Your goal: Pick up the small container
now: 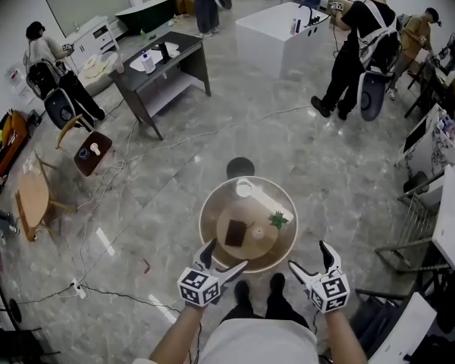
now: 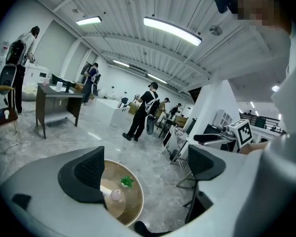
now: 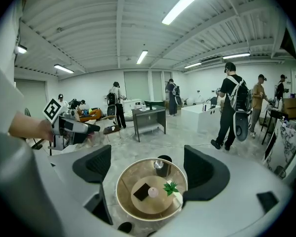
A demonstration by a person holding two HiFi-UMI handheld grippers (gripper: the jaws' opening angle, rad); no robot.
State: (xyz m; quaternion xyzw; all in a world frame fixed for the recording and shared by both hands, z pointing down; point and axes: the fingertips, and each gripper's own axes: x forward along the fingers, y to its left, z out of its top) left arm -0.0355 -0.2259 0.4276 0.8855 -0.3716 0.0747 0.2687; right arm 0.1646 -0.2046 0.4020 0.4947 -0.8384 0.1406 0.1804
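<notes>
Nothing lifted yet: the small container [image 1: 258,233] sits mid-table [image 1: 211,205]. Left gripper [image 1: 227,254] and right gripper [image 1: 309,255] hover over the near edge, fingers wide apart, empty (the whole grasp lies ahead).

A grey marble floor [image 1: 311,165] is spreading round the round table [image 1: 211,203], a dark desk [image 1: 188,61] is standing well beyond it leftward, a white counter [image 1: 277,36] is sitting beyond it, and strip lights [image 3: 187,1] are glowing overhead.

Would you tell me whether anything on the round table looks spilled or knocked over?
Nothing stands out. The small container, the plant and the dark pad sit tidily on the table; no spill shows.
</notes>
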